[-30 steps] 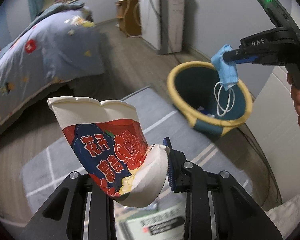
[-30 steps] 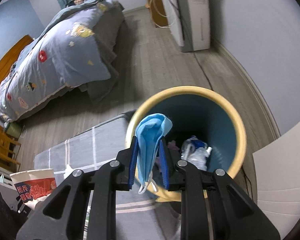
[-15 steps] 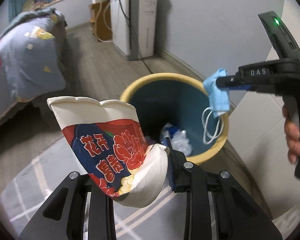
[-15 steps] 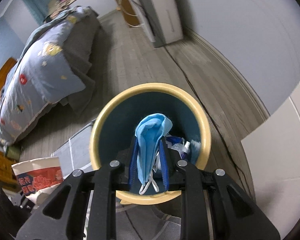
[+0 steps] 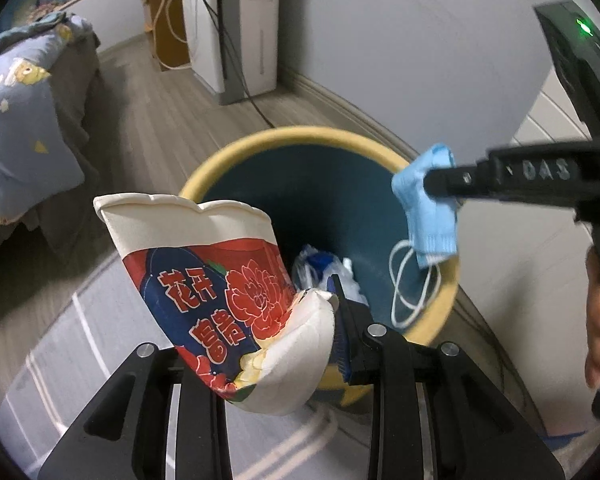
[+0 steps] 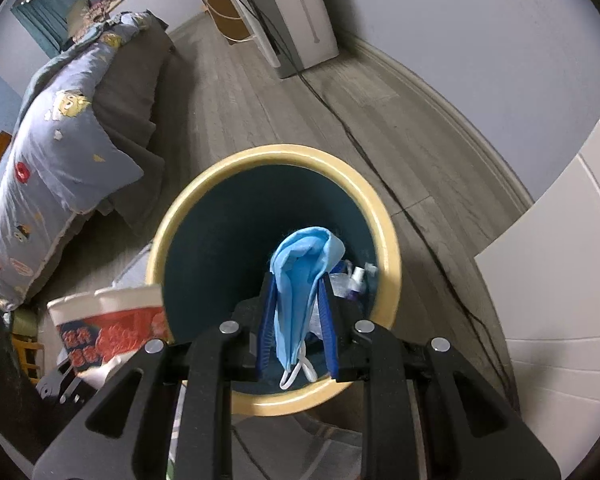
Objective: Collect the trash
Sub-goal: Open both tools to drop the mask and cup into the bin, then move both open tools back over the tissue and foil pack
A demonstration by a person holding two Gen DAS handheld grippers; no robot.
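My left gripper (image 5: 276, 344) is shut on a crushed white paper cup (image 5: 220, 292) with red and blue print, held just at the near rim of the bin. The bin (image 5: 284, 138) is dark blue inside with a yellow rim and holds some plastic trash (image 5: 320, 268). My right gripper (image 6: 296, 320) is shut on a light blue face mask (image 6: 300, 276), its white loops hanging over the bin's opening (image 6: 236, 256). The mask (image 5: 430, 208) and right gripper (image 5: 444, 180) show in the left wrist view above the bin's right rim. The cup (image 6: 112, 328) shows at the lower left of the right wrist view.
A bed with a blue patterned quilt (image 6: 60, 160) stands to the left. A white appliance (image 6: 296, 12) and its black cable (image 6: 380, 168) are by the far wall. A grey rug (image 5: 60, 352) lies under the bin's near side. White panels (image 6: 560, 280) stand at the right.
Both grippers have come closer to the bin. The mask now hangs over the bin's opening and the cup sits at its near rim. Both grips are unchanged.
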